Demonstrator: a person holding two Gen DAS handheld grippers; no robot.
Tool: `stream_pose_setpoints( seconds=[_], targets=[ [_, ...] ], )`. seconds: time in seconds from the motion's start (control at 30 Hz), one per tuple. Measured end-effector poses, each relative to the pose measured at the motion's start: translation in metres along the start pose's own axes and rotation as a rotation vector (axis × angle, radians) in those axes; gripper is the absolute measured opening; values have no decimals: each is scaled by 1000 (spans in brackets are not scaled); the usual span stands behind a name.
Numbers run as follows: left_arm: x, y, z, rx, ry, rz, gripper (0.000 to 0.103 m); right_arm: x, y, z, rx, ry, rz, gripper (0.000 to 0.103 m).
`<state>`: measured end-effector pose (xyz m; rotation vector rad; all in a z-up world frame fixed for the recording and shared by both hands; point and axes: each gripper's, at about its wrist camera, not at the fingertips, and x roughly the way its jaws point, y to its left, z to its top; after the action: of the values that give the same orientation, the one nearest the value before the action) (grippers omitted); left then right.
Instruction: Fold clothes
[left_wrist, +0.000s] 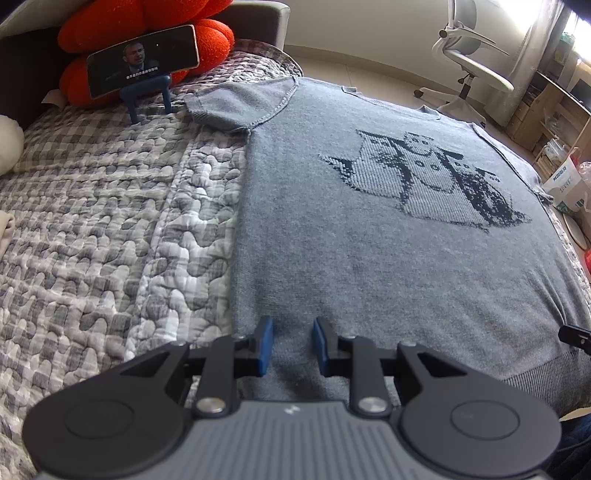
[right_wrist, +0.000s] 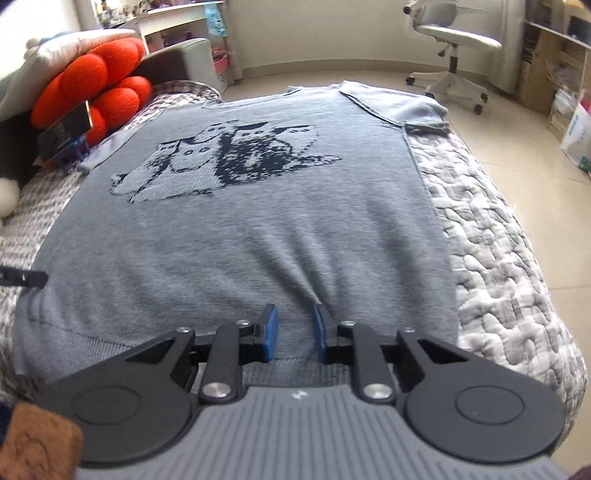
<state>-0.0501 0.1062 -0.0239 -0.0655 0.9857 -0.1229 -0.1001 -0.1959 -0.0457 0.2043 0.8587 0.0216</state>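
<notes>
Left gripper (left_wrist: 293, 345) and right gripper (right_wrist: 294, 334), each seen along its own blue pads, poised over the near hem of a grey knitted sweater (left_wrist: 388, 258). On both tools the pads stand a narrow gap apart with sweater cloth showing in the gap; whether the pads actually nip a raised ridge of knit or merely hover over it cannot be told from either view. In the right wrist view the fabric gathers into soft creases that run toward the gap, which suggests, as a judgement only, that this tool is bearing on the cloth. The sweater lies face up and spread flat on a grey checked quilt (left_wrist: 110, 229) covering a bed, its dark animal motif (left_wrist: 424, 177) uppermost, both short sleeves laid out sideways, neckline at the far end and ribbed hem nearest the tools. No fold is visible in body or sleeves, so the task appears to stand at its start: the garment is laid out and every fold is left to make. Both tools point steeply downward and forward across the garment, the left near the hem's left corner, the right nearer its right side. A red cushion (left_wrist: 147, 44) with a propped phone (left_wrist: 142, 61) sits beyond the left sleeve, well apart.
</notes>
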Motion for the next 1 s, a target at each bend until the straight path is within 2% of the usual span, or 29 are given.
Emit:
stream_pose_setpoints(
  seconds=[0.1,0.33,0.43,0.5,0.77,1.0],
  targets=[
    [0,0,0,3,2,1,25,-6,-14,-1,21,-23,-86,22],
    [1,0,0,7,5,3,25,-8,-31,-2,57,-15,-106,19],
    [1,0,0,3,3,2,25,-8,-27,-2,34,-17,-120,19],
    [1,0,0,2,2,1,25,-7,-24,-3,11,-20,-126,23],
    [-1,5,2,-34,-8,-5,25,-7,-18,-3,-4,-37,-117,29],
    [-3,10,4,-66,-23,5,25,-12,0,-2,-81,-100,-89,29]
  ],
)
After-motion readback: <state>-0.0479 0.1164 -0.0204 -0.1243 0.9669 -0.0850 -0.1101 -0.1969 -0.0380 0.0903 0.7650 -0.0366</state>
